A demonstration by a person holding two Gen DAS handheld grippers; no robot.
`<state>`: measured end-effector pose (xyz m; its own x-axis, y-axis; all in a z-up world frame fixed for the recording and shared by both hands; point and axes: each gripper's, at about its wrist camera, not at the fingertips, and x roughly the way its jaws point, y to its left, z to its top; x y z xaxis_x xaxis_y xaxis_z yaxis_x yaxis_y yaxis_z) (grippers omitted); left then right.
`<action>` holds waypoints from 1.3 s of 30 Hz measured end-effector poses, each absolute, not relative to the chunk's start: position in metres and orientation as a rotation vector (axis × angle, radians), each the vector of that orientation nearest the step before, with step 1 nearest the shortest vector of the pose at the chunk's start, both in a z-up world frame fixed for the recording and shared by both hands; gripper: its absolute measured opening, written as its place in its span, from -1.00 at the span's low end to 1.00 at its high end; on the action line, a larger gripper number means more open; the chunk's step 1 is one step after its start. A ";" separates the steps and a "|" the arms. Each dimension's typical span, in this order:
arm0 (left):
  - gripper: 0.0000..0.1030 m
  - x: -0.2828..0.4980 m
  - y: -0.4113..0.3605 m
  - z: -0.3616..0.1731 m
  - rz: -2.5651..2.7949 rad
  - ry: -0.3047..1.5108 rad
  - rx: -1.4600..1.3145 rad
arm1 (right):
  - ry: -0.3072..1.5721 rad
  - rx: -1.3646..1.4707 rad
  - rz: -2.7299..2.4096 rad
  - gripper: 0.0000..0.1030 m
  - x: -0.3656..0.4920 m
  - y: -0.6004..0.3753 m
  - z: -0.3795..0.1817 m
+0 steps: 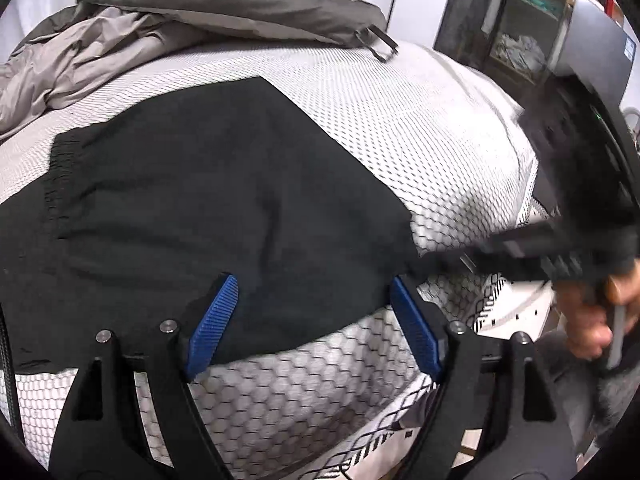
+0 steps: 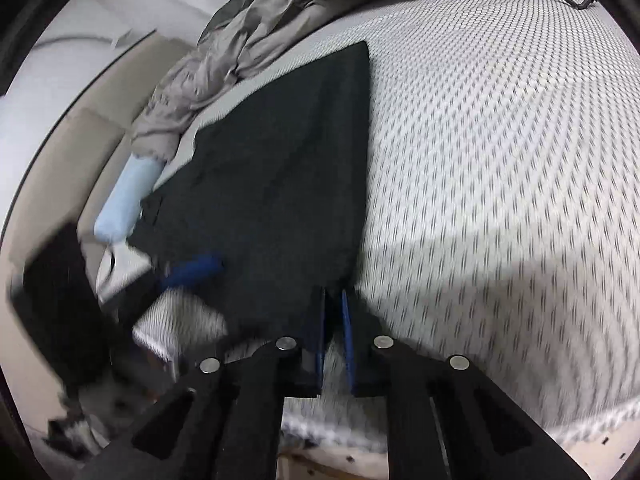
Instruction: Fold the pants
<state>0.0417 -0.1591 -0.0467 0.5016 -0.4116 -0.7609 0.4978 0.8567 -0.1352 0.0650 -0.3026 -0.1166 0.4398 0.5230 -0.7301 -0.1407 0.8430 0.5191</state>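
Left wrist view: black pants [image 1: 224,200] lie flat on the mattress [image 1: 420,132], a white one with a dotted mesh cover, elastic waistband at the pants' left side. Left gripper [image 1: 312,300] hangs over the near hem of the pants, jaws spread wide, blue pads either side of the fabric, nothing pinched. Grey bedding [image 1: 120,40] is bunched beyond the pants, at the mattress's far side. Right of the pants, the right gripper [image 1: 480,252], blurred, reaches to the pants' near right corner; a hand [image 1: 596,312] holds its grip.

Right wrist view: right gripper [image 2: 334,312] has its jaws clenched on the pants' [image 2: 280,184] near corner, fabric between the blue pads. Pants stretch away over the mattress [image 2: 500,160]. A blue pad of the left gripper [image 2: 196,268] shows at the pants' left edge, blurred. Light blue pillow [image 2: 128,200] lies left of the pants, grey bedding [image 2: 224,60] beyond them.
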 end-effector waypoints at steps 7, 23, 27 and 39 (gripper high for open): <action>0.48 0.051 -0.155 -0.031 -0.540 0.832 -0.011 | 0.967 0.372 0.437 -0.44 0.028 -0.307 -0.085; 0.58 0.051 -0.197 -0.065 -0.554 0.901 0.165 | 1.020 0.367 0.497 -0.63 0.196 -0.292 -0.121; 0.58 0.052 -0.199 -0.068 -0.542 0.898 0.182 | 1.053 0.335 0.487 -0.65 0.260 -0.284 -0.116; 0.63 0.067 -0.196 -0.067 -0.572 0.918 0.148 | 1.074 0.368 0.406 -0.49 0.325 -0.301 -0.103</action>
